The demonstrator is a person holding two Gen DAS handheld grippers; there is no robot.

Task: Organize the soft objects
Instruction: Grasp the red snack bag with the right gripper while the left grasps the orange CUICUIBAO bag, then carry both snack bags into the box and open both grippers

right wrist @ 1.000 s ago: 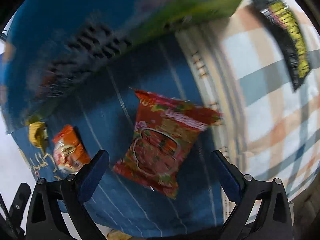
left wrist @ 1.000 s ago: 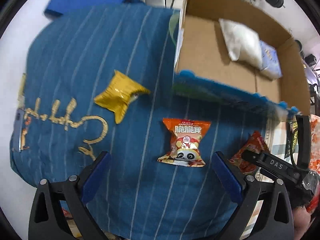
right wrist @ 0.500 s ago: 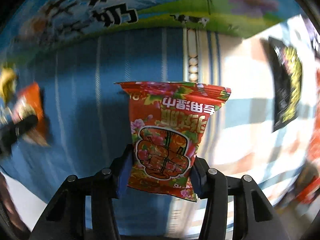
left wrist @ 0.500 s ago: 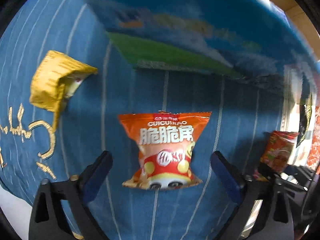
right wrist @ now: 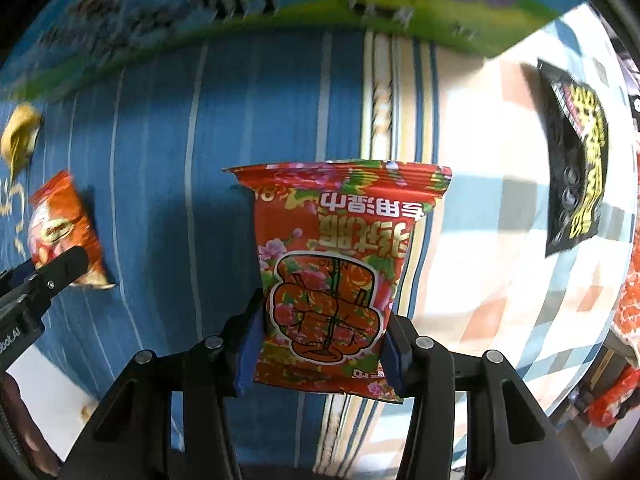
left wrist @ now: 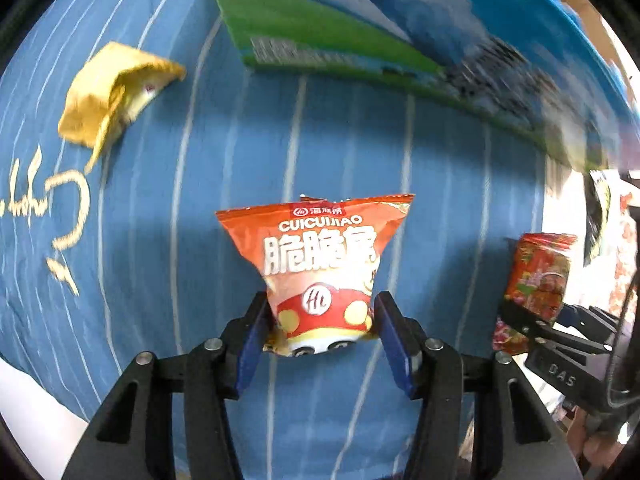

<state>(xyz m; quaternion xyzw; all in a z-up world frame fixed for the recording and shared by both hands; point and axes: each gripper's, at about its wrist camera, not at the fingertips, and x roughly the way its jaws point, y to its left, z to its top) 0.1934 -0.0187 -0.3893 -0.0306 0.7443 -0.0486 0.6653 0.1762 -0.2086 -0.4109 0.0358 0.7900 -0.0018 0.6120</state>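
Observation:
My left gripper (left wrist: 320, 330) is shut on the lower part of an orange snack packet (left wrist: 320, 256) over the blue striped cloth (left wrist: 180, 208). My right gripper (right wrist: 322, 334) is shut on a red flowered snack packet (right wrist: 340, 264), which also shows at the right of the left wrist view (left wrist: 538, 276). The orange packet shows at the left of the right wrist view (right wrist: 62, 228). A crumpled yellow packet (left wrist: 110, 92) lies on the cloth to the far left. The printed side of the cardboard box (left wrist: 360, 28) rises just behind both packets.
A black and yellow packet (right wrist: 580, 160) lies on the checked cloth (right wrist: 500, 240) to the right. More red packets (right wrist: 628, 308) sit at the far right edge. The box wall (right wrist: 280, 0) stands close ahead.
My left gripper has closed on the orange packet, which it only straddled half a second ago. My right gripper closed on the red packet earlier and still holds it, now slightly raised.

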